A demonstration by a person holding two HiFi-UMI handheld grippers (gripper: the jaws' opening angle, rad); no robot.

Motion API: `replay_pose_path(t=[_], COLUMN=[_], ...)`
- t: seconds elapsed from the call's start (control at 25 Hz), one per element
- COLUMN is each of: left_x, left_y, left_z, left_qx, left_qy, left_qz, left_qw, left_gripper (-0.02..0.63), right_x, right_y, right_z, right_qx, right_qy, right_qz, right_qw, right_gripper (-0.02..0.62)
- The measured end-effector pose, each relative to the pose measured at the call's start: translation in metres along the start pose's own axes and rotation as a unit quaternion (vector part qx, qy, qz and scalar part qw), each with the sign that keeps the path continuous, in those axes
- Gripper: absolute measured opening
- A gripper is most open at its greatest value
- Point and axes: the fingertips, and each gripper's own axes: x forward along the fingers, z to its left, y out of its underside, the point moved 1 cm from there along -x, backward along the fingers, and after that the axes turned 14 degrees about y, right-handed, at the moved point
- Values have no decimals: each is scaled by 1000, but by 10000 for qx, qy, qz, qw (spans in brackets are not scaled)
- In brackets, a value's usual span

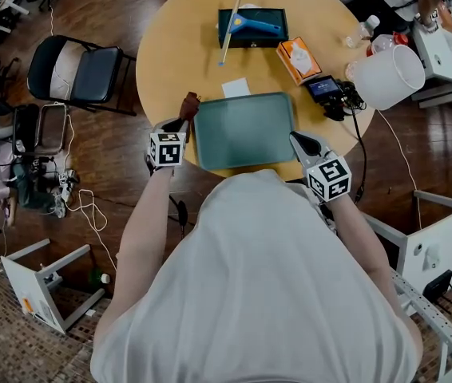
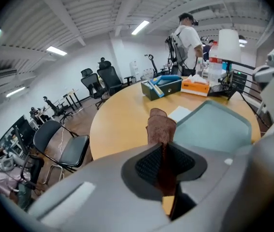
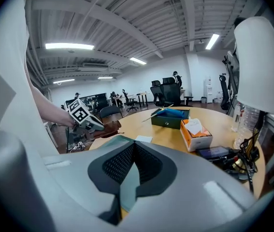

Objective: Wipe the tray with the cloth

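Seen from above: round wooden table [image 1: 170,50] w/ grey-green tray [image 1: 242,130] lying flat at near edge, in front of a person in a pale shirt. L gripper [image 1: 184,124] just off tray's left side, jaws clamped on brown cloth [image 1: 189,102]. Cloth sticking out past the jaw tips as a folded wad, beside tray's far-left corner and not on tray; unclear whether its end touches the table. R gripper [image 1: 296,139] at tray's near-right corner, jaws closed on the tray rim, w/ a thin wedge of tray surface showing btwn pads in its own view. Small white card [image 1: 235,87] just beyond tray's far edge. Farther back: dark green box [image 1: 251,28] w/ blue tool on top, orange tissue box [image 1: 299,58], white lampshade [image 1: 390,74] at right. Black folding chair [image 1: 90,74] on floor, left of table.
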Motion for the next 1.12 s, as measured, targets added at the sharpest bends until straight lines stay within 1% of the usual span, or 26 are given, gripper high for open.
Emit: replay_pose_path(t=[0.12,0.2,0.28,0.4,0.52,0.6,0.72,0.8,0.84,0.88,1.0,1.12], left_x=[-8,-3,8,32,56,69,86,94,97,98,99,90], left_y=[-22,-33,-37,-37,-40,-41,-35,-28,-25,-23,-16,-10], left_z=[-24,-39,-49,-53,-49,-49,-56,-61,-63,-66,-72,-83], left_qx=[276,619,1035,1643,2173,2498,3079,3388,3473,3509,3477,3500], left_qy=[200,334,401,399,368,397,546,619,635,646,710,790], left_qz=[-273,-265,-119,276,671,910,1259,1444,1507,1548,1567,1473], left_qw=[9990,9972,9938,9852,9731,9632,9415,9277,9234,9213,9217,9217], left_gripper=[359,360,359,360,360,360,360,360,360,360,360,360], right_x=[4,5,4,0,-5,-7,-11,-13,-14,-14,-14,-12], right_y=[-4,-3,-2,0,1,3,8,11,12,14,14,11], right_z=[5,8,9,7,1,-3,-6,-7,-8,-8,-10,-9], right_qx=[-47,-61,-71,-38,12,54,124,134,132,127,102,47], right_qy=[-79,-117,-126,-74,23,76,121,118,111,102,73,23], right_qz=[-19,-14,-1,-1,3,15,55,91,109,128,169,164], right_qw=[10000,9999,9999,10000,10000,10000,9998,9998,9998,9998,9998,9999], right_gripper=[3,3,3,3,3,2,3,3,3,2,2,3])
